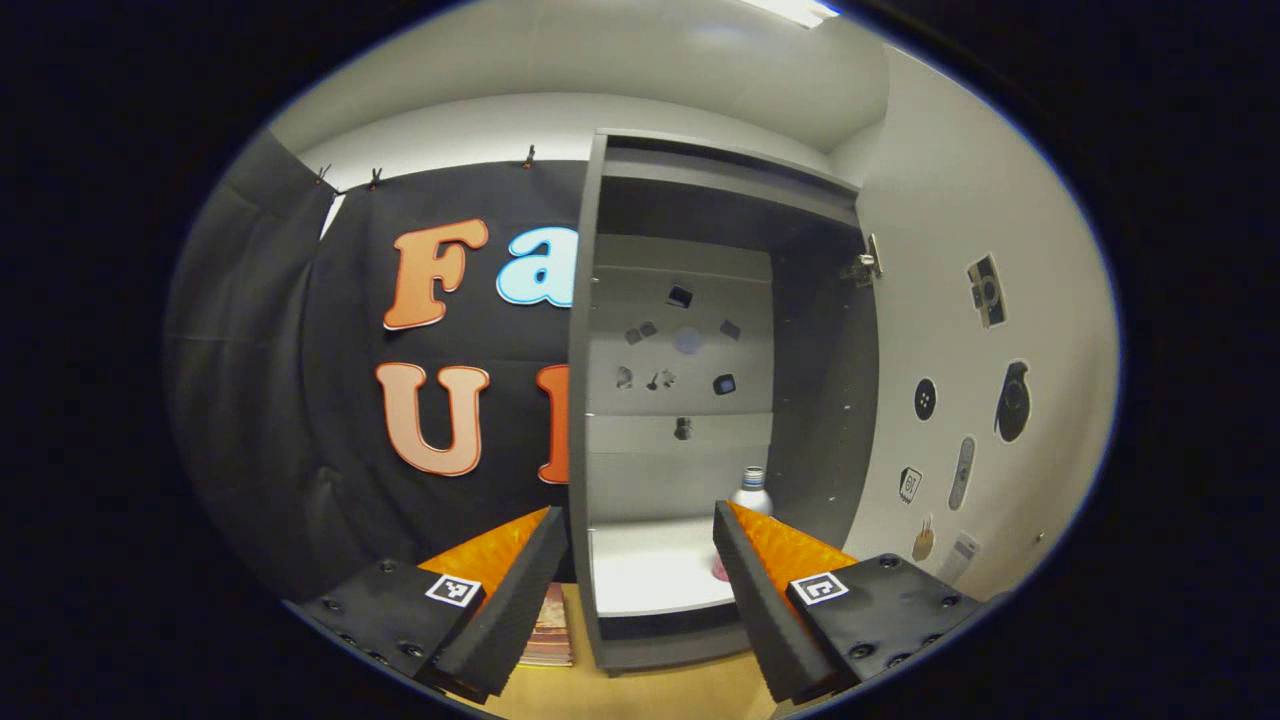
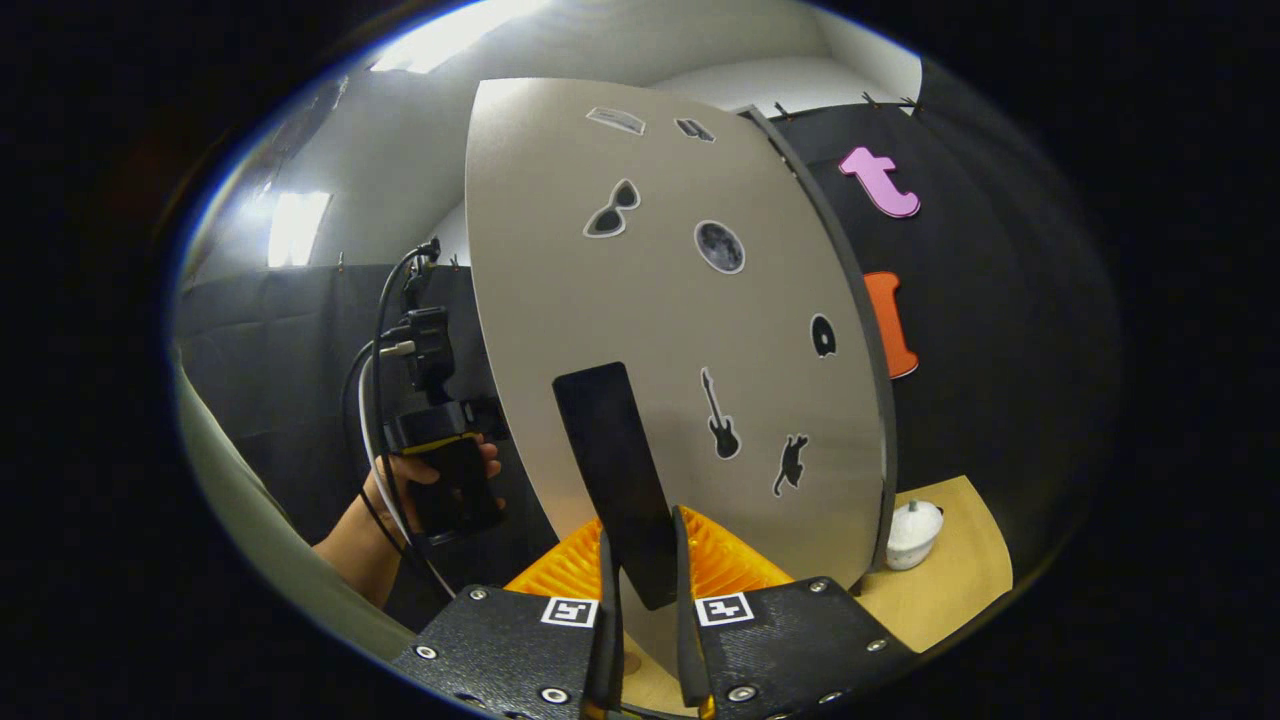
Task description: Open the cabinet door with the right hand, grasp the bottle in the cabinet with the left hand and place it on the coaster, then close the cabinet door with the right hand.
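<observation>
The grey cabinet (image 1: 600, 400) stands open, its door (image 1: 960, 330) swung out to the right. On the white shelf (image 1: 650, 575) inside stands a bottle (image 1: 752, 491) with a ringed cap, its lower part hidden behind my right-hand finger. My left gripper (image 1: 638, 515) is open in front of the shelf, short of the bottle. In the right gripper view my right gripper (image 2: 643, 542) is shut on the dark door handle (image 2: 615, 460) on the sticker-covered door (image 2: 680, 320). A hand holds the left gripper (image 2: 445, 470) off to the left.
A stack of books (image 1: 548, 625) lies on the wooden table (image 1: 650, 695) left of the cabinet base. A small white lidded pot (image 2: 913, 533) sits on the table (image 2: 950, 590) past the door's edge. Small dark shapes dot the cabinet's back panel (image 1: 680, 340).
</observation>
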Demonstrator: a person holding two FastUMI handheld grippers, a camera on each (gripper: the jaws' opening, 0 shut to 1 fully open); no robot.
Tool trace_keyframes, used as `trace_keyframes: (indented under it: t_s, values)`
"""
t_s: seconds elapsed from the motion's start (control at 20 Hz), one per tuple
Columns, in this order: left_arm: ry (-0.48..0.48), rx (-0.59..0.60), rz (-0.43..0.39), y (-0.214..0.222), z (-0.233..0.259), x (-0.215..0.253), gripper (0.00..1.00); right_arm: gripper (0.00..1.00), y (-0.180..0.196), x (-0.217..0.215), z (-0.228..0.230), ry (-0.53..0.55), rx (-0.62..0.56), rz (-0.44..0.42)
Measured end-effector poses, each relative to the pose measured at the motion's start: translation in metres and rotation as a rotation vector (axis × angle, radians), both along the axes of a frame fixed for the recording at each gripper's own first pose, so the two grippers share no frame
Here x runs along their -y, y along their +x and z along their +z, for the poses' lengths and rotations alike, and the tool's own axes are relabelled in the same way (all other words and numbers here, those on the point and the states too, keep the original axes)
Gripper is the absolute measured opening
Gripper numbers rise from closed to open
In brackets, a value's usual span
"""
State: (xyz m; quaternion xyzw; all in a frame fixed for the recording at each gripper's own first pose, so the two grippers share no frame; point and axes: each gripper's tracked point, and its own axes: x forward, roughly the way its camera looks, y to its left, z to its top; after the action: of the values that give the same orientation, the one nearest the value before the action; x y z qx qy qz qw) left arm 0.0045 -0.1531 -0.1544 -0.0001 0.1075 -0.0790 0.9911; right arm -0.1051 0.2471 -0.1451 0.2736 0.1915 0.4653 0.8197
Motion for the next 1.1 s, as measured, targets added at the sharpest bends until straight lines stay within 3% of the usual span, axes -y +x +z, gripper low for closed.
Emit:
trace_keyframes:
  t_s: [0.4, 0.45, 0.5, 0.55, 0.65, 0.7, 0.75, 0.85, 0.95, 1.05, 1.1]
  values:
    - [-0.03, -0.018, -0.102, 0.037, -0.045, 0.086, 0.94, 0.21, 0.008, 0.019, -0.005, 0.001, -0.029, -0.148]
    - [-0.031, -0.022, -0.103, 0.042, -0.052, 0.091, 0.94, 0.21, 0.01, 0.022, -0.004, 0.004, -0.036, -0.162]
    - [-0.032, -0.023, -0.104, 0.048, -0.06, 0.097, 1.0, 0.21, 0.011, 0.024, -0.005, 0.004, -0.042, -0.175]
    - [-0.03, -0.032, -0.103, 0.053, -0.068, 0.103, 1.0, 0.25, 0.014, 0.026, -0.006, 0.003, -0.042, -0.188]
    - [-0.028, -0.044, -0.096, 0.064, -0.084, 0.111, 0.93, 0.21, 0.018, 0.03, -0.007, -0.007, -0.03, -0.225]
    - [-0.024, -0.044, -0.093, 0.069, -0.091, 0.115, 1.0, 0.21, 0.02, 0.033, -0.008, -0.016, -0.024, -0.245]
    - [-0.016, -0.041, -0.087, 0.075, -0.097, 0.118, 0.94, 0.21, 0.021, 0.036, -0.009, -0.026, -0.017, -0.265]
    - [-0.004, -0.034, -0.084, 0.087, -0.11, 0.125, 0.94, 0.21, 0.025, 0.041, -0.012, -0.033, -0.015, -0.3]
    - [0.007, -0.048, -0.072, 0.099, -0.127, 0.131, 1.0, 0.2, 0.027, 0.044, -0.013, -0.025, -0.033, -0.323]
    - [-0.007, -0.056, -0.064, 0.111, -0.139, 0.136, 0.97, 0.25, 0.029, 0.044, -0.014, -0.025, -0.042, -0.347]
    - [-0.009, -0.062, -0.055, 0.118, -0.147, 0.137, 0.94, 0.2, 0.029, 0.045, -0.016, -0.036, -0.048, -0.354]
